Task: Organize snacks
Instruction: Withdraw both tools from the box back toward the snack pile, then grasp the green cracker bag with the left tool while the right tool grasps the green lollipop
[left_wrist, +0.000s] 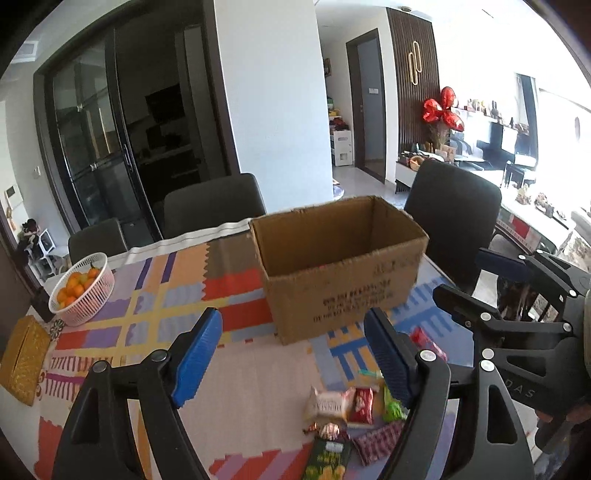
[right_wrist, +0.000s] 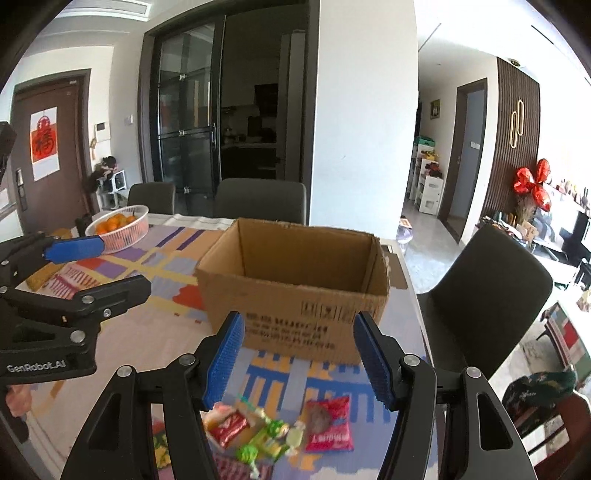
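Two open tongs face snacks, cardboard box behind.

One cardboard box stands mid-table – one white basket of oranges near the far left corner. Three dark chairs; roughly seven snack packets cluster at the near edge.

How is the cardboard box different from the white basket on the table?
The cardboard box is brown, rectangular and solid-walled; the white basket is round, lower, with slotted walls. The basket holds oranges; the box's contents are hidden. Both stand open-topped on the tablecloth.
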